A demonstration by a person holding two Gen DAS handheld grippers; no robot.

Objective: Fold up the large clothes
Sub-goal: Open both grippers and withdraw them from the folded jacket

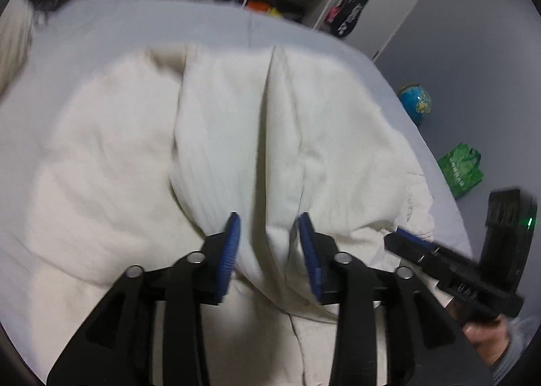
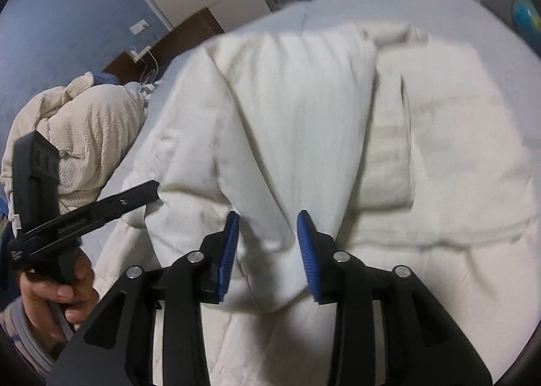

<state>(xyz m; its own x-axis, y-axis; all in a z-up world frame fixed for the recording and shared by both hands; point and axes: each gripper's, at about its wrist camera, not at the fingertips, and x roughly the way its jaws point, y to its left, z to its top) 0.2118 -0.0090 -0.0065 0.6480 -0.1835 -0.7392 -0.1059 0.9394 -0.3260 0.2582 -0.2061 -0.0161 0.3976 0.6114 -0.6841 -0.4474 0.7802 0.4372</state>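
The white garment (image 1: 209, 136) lies spread over most of the bed (image 1: 111, 27), reaching close to its near edge, with a raised fold running up its middle. The left gripper (image 1: 269, 227) and right gripper (image 2: 268, 225) hang above that fold, fingers spread, cloth between them but not pinched

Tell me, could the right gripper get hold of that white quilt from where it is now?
Probably yes. A raised fold of the white quilt already lies between the blue pads of the right gripper, whose jaws stand apart. Nothing sits in the way.
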